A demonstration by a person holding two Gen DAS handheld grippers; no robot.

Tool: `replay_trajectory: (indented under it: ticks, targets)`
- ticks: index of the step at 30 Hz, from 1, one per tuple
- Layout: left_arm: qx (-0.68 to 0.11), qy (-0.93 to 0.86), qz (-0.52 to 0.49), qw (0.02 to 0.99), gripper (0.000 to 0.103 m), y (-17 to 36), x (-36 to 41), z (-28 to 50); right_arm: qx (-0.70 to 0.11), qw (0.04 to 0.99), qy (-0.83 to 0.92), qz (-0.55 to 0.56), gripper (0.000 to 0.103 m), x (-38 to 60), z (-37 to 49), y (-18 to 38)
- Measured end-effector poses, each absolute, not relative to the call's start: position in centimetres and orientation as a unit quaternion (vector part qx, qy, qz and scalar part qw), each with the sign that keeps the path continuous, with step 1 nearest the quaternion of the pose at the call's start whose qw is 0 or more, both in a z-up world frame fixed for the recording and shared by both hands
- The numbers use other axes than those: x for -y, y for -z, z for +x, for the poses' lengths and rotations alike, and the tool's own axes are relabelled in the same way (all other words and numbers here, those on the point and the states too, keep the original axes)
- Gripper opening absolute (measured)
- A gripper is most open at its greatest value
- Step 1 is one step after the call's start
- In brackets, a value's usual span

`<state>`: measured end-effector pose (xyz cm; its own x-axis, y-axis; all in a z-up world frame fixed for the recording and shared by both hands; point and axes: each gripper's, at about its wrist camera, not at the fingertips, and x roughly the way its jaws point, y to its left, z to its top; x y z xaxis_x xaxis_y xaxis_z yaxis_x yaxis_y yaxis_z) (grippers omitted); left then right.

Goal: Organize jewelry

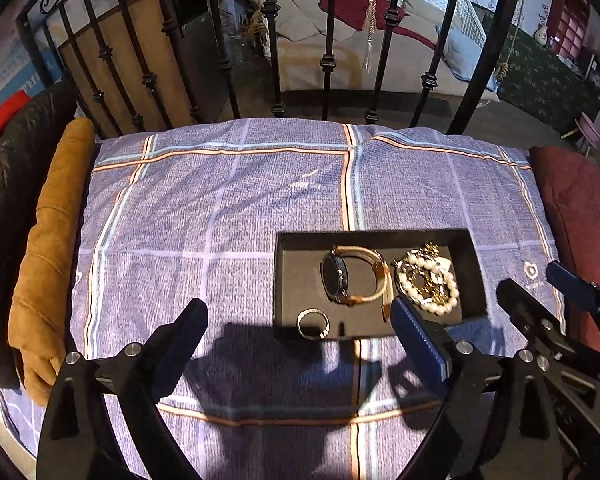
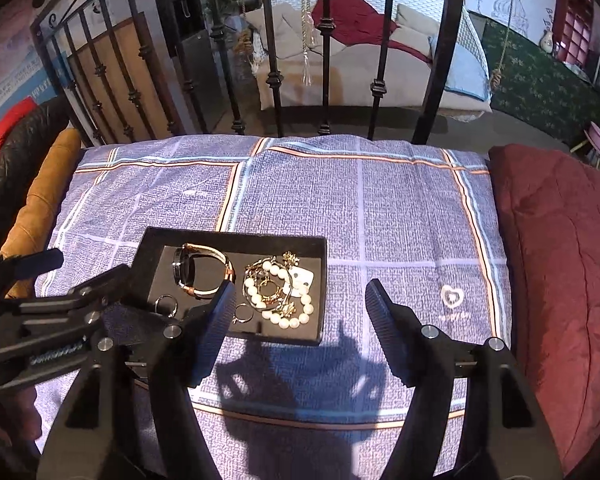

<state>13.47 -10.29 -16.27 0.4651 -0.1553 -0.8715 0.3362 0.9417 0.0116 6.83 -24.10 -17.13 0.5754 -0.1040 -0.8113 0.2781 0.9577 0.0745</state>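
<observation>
A shallow black tray (image 1: 372, 234) (image 2: 236, 239) lies on a blue plaid pillow. Inside it are a dark-faced watch (image 1: 354, 276) (image 2: 202, 270) with a tan strap, a pearl bracelet (image 1: 428, 285) (image 2: 280, 297) tangled with gold chain, and a ring (image 1: 313, 323) (image 2: 166, 304). A second ring (image 2: 244, 314) shows in the right wrist view. My left gripper (image 1: 298, 306) (image 2: 84, 266) stands wide open over the tray's near left edge, holding nothing. My right gripper (image 2: 300, 286) (image 1: 534, 280) is open at the tray's near right corner, also holding nothing.
The plaid pillow (image 1: 220, 208) fills the surface. A mustard cushion (image 1: 48, 248) and black leather (image 1: 8, 184) border it on the left, a maroon cushion (image 2: 556, 264) on the right. A black iron railing (image 1: 328, 60) stands right behind the pillow.
</observation>
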Motion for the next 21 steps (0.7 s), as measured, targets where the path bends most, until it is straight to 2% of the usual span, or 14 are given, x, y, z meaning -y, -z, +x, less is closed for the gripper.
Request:
replay_trajectory:
  ticks: [14,17,21]
  targets:
    - [-0.504,0.136,0.092,0.848,0.096,16.2,9.3,11.4,-0.465,0.872,0.113,0.104,0.067,23.7,5.7,17.7]
    - [-0.503,0.135,0.095,0.848,0.096,16.2,9.3,11.3,-0.463,0.872,0.118,0.107,0.075,23.9,5.4,17.6]
    - [-0.503,0.135,0.094,0.848,0.096,16.2,9.3,11.1,-0.458,0.874,0.122,0.106,0.075,24.0,5.1,17.5]
